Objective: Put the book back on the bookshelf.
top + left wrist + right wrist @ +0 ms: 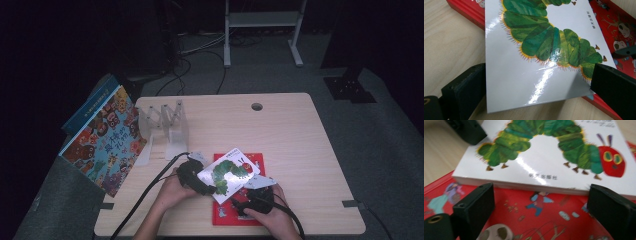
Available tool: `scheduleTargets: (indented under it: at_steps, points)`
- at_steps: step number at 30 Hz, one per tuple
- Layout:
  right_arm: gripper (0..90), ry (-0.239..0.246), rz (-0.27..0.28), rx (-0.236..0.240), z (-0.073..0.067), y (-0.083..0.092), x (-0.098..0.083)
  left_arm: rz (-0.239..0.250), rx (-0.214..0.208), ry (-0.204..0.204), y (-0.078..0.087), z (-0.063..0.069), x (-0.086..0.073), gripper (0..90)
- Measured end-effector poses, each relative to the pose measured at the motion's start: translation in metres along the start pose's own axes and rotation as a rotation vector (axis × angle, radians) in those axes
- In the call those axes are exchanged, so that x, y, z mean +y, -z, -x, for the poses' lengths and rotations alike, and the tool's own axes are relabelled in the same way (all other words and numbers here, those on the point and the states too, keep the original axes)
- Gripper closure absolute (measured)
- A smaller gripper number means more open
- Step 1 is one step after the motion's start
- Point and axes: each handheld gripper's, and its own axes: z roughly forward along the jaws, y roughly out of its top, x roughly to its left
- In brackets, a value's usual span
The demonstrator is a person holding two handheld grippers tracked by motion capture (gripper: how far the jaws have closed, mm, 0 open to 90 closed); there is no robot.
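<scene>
The light wooden surface [295, 145] carries everything, with a round cable hole [257, 106] near its far edge. At its left edge a large picture book with a crowd of cartoon figures on the cover [102, 141] leans propped up, overhanging the side. Just beside it stands a clear folding book rack [167, 127], empty slots facing the person.

Near the front edge lies a red picture book [226, 212], flat on the surface. On top of it sits the white caterpillar book [228, 173], turned at an angle so one corner reaches past the red cover toward the left. In the right gripper view its near edge lies on the red cover; in the left gripper view its near corner stands a little clear of the wood.

The left gripper [196, 179] holds the caterpillar book at its left corner: in the left gripper view the white cover [524, 75] runs between the two black fingers [465, 90], which close on its edge.

The right gripper [248, 204] rests low over the red book, just in front of the caterpillar book's near edge [524, 185]. Its fingers [475, 206] stand wide apart with only the red cover [536, 220] seen between them, touching neither book as far as can be told.
</scene>
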Motion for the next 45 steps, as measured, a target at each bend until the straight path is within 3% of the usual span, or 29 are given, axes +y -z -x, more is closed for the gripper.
scheduleTargets:
  at_steps: [5,9,18,23,28,35,41,45]
  points:
    - [5.8,0.009,-0.003,0.017,-0.002,0.001,-0.001,-0.003,-0.001,0.001,-0.001,0.0,0.0,0.5]
    - [0.5,0.0,-0.022,0.002,-0.001,-0.002,0.001,-0.018,0.005,0.0,-0.002,0.001,0.002,0.0]
    - [0.0,-0.018,-0.021,-0.013,0.002,-0.003,0.002,-0.049,0.017,-0.023,-0.005,0.007,0.01,0.0]
    - [0.0,-0.017,-0.02,-0.014,0.002,-0.003,0.002,-0.046,0.019,0.003,-0.003,0.006,0.011,1.4]
    - [0.0,-0.013,-0.011,-0.01,0.002,-0.003,-0.001,-0.022,-0.013,0.043,-0.001,0.004,0.01,2.7]
    - [0.0,-0.011,-0.002,-0.008,0.003,-0.002,-0.002,0.034,-0.034,0.046,0.011,0.006,0.012,3.4]
    - [0.0,-0.02,-0.009,-0.013,0.002,-0.002,-0.002,0.109,-0.049,0.018,0.03,0.015,0.019,6.3]
    - [0.0,-0.018,-0.008,-0.015,0.002,-0.002,-0.002,0.101,-0.036,-0.018,0.037,0.023,0.025,6.4]
